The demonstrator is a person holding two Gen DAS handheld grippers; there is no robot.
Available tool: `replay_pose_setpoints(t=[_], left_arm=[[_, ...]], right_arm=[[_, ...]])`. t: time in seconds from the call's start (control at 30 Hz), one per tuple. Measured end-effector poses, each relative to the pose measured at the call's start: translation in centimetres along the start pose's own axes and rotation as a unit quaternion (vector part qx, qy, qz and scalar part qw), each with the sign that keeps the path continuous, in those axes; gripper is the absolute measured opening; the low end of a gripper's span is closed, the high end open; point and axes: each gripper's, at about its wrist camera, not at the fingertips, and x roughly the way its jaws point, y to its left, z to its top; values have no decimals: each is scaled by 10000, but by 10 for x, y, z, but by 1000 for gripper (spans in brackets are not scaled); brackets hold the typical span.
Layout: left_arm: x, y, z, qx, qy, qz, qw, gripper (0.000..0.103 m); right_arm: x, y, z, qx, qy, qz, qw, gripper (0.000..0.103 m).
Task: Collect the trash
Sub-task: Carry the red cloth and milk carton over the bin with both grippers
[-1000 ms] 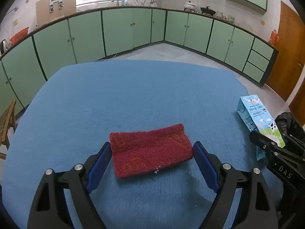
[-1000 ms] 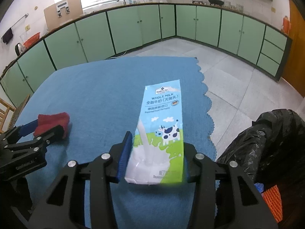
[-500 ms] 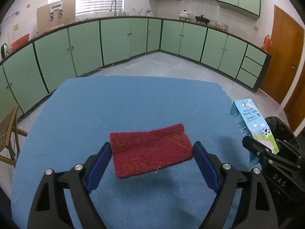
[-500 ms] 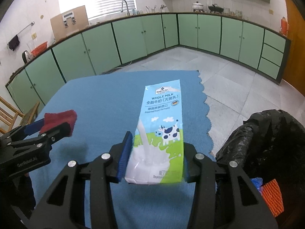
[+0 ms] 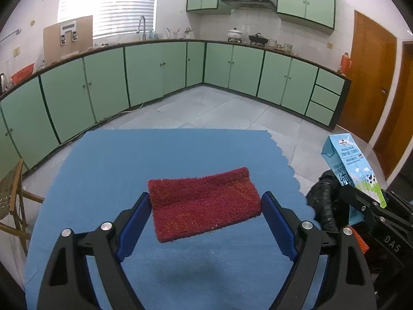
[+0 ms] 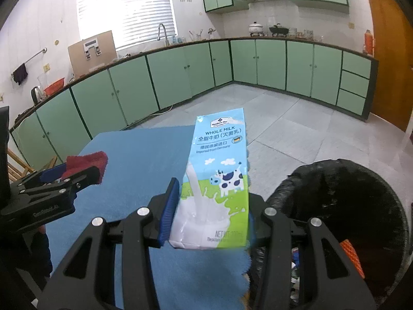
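My left gripper [image 5: 206, 204] is shut on a red scouring pad [image 5: 204, 202] and holds it in the air above the blue tablecloth [image 5: 129, 160]. My right gripper [image 6: 210, 206] is shut on a blue and green milk carton [image 6: 215, 180], held upright near the table's right edge. The carton [image 5: 353, 170] and the right gripper also show at the right of the left wrist view. The pad [image 6: 86, 164] in the left gripper shows at the left of the right wrist view. A black-lined trash bin [image 6: 343, 214] stands beside the table, just right of the carton.
The bin holds some trash, including an orange mesh piece [image 6: 352, 258]. Green kitchen cabinets [image 5: 155, 69] run along the far walls. A wooden chair [image 5: 13, 204] stands left of the table. A brown door [image 5: 371, 77] is at the right.
Both grippers have risen with their loads; the pad and the carton are lifted well above the table. The carton has moved nearer the bin.
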Motion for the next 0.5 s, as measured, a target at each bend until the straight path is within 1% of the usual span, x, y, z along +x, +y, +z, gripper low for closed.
replay_pose_setpoints(t=[0.2,0.37,0.5], left_arm=[[-16,-15,4,107,-109,-105,9998,85],[-30,-39,7,247,-216,-319,9990,85],[-38,-66,8,405,-291,-537,9973,85]], right_arm=[[-24,-6,2,16,-135,-77,9999,43],[-46,-15,0,14,-282,-189,9994,43],[-65,-31,-3,87,-385,-349,9986,43]])
